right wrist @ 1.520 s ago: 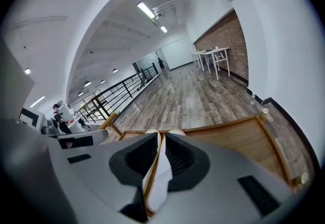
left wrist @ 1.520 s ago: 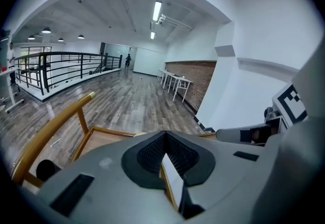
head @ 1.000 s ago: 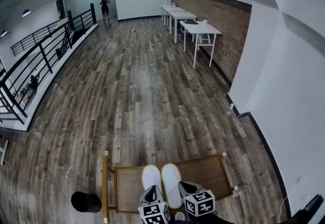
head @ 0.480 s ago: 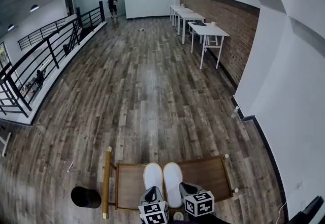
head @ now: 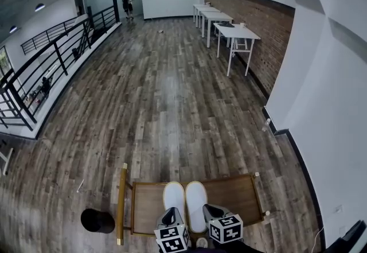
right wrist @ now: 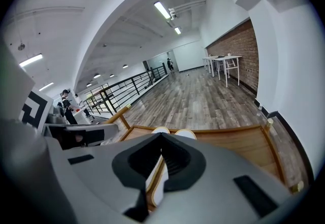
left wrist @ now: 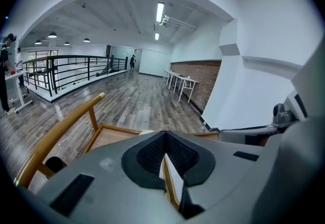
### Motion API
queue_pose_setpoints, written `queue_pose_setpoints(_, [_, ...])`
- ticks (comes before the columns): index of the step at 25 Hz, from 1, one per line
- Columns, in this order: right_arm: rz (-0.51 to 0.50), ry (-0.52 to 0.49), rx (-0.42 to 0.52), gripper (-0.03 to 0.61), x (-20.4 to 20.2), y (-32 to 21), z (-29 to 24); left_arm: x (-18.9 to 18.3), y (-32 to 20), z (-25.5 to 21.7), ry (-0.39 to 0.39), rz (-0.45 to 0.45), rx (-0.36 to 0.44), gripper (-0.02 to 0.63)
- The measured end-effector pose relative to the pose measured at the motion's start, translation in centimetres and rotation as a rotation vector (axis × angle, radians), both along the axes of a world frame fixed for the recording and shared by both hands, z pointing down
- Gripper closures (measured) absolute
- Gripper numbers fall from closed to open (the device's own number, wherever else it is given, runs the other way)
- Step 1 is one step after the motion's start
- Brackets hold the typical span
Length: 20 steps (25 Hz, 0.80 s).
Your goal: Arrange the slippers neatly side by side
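Slippers, white and two in number, lie on a low wooden tray table (head: 236,193), straight ahead of both claws and partly beneath their tips. The left slipper (head: 174,198) runs forward from the nose of the left claw (head: 170,215). The right slipper (head: 196,200) lies just to that claw's right, between it and the right claw (head: 210,211), whose tip sits close by that slipper's heel. The two slippers are parallel, touching or nearly so along their inner sides, with toes pointing away from the claws and roughly level.

In the left gripper view the left claw (left wrist: 163,135) has its dark pads brought together at the tip, with nothing clamped. Through the slit behind the tip a strip of white slipper and its tan edge shows below. Just beyond the tip a pale toe (left wrist: 147,131) peeks over.

In the right gripper view the right claw (right wrist: 161,136) is likewise closed tip to tip and empty. Both rounded toes (right wrist: 161,130) (right wrist: 186,134) rise just past its nose, and the white sides show under the slit.

A wooden rail (head: 121,203) stands up the table's edge to the left of the left claw. Further left, on the plank floor (head: 166,102), sits a black round thing (head: 96,220). Far ahead of the claws, white tables (head: 236,32) line a brick wall.
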State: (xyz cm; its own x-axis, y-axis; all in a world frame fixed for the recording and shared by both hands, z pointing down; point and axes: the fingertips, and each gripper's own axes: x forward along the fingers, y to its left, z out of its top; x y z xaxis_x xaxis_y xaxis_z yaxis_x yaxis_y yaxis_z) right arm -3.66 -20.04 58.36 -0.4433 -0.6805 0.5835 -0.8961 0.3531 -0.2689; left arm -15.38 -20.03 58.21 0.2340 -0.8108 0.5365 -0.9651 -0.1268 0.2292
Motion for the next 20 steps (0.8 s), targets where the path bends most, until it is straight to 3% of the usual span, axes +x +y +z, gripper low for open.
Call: queue_pose_setpoints(20, [0.013,0.001,0.016,0.58,0.37,-0.72,-0.57,-0.13,-0.9,-0.66,-0.011,0.013,0.02,0.614])
